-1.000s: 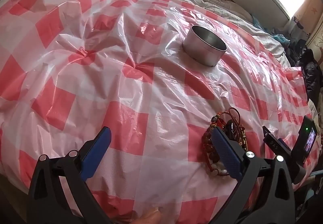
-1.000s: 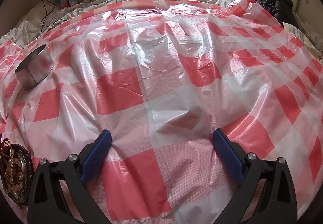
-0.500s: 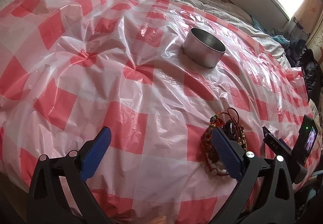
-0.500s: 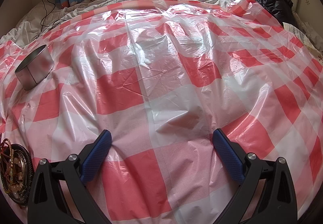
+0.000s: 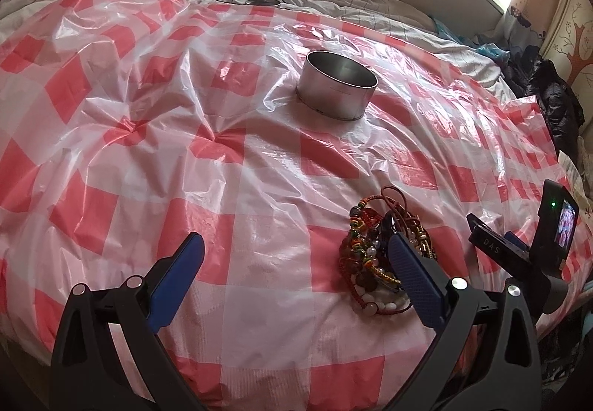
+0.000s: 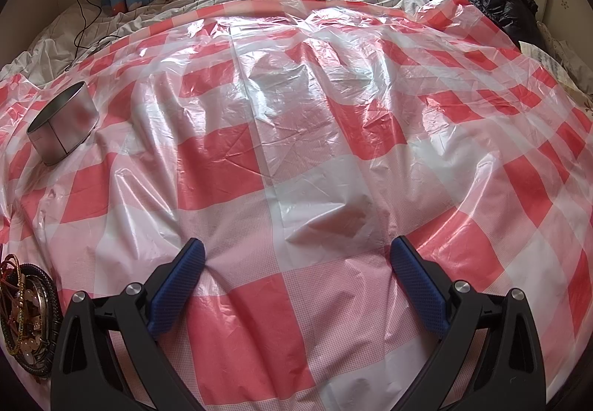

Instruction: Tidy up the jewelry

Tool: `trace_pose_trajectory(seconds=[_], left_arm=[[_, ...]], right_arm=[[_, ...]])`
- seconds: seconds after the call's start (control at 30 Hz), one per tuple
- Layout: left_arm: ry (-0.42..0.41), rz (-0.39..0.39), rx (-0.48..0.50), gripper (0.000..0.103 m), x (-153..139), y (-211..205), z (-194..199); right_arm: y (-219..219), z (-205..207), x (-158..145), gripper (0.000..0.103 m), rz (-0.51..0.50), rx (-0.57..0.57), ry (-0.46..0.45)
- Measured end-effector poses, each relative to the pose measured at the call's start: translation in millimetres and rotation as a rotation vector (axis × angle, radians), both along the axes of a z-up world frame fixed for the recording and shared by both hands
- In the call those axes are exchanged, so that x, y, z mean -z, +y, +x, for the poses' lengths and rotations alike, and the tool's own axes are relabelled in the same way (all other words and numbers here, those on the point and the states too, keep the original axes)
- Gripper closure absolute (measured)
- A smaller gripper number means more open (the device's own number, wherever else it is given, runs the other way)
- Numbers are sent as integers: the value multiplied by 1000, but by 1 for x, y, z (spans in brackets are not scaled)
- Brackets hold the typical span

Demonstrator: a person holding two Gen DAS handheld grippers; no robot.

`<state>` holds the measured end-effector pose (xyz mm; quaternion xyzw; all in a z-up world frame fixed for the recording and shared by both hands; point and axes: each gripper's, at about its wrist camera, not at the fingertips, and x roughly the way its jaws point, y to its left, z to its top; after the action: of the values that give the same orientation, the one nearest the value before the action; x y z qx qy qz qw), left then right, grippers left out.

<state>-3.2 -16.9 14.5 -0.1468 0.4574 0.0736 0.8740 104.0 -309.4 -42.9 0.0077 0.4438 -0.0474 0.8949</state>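
Bracelets awaiting the tin, red-checked plastic sheet (image 5: 259, 211) on bed.
Tangled beaded bracelet pile (image 5: 381, 255) lies near round open steel tin (image 5: 337, 88), presumably its container; left gripper (image 5: 292, 262) beside pile and right gripper (image 6: 294, 262) farther off, fingers wide, empty.

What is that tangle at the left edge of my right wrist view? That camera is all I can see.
Observer: A pile of bracelets, with coloured beads, white beads and red cord, lying on the checked sheet.
Operator: Is the left gripper holding any?
Observer: No. The left gripper is open and empty, and one side of it overlaps the pile in its camera.
Operator: Anything on the pile's right?
Observer: A black device with a small lit screen.
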Motion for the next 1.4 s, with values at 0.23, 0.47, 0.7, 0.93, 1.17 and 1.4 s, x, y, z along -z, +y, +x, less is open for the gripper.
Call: trace_pose_trajectory(seconds=[0.23,0.47,0.7,0.93,1.17,1.4], left_arm=[[-40,5,10,7,-4,-2,-2],[-35,52,49,7,-5,-12,-1],[-89,20,19,7,-10,-4,-8],[-111,-36,-17,7,-9,5,-10],[-88,-3,-22,7,-7,1,-8],[-77,-2,-19,7,-5,0,-6]], right_arm=[[0,0,0,7,1,0,0],[-1,0,0,7,1,0,0],[-1,0,0,7,1,0,0],[0,1,0,7,-4,0,5],[7,7,3,7,-37,5,27],[5,5,2,7,-22,7,18]])
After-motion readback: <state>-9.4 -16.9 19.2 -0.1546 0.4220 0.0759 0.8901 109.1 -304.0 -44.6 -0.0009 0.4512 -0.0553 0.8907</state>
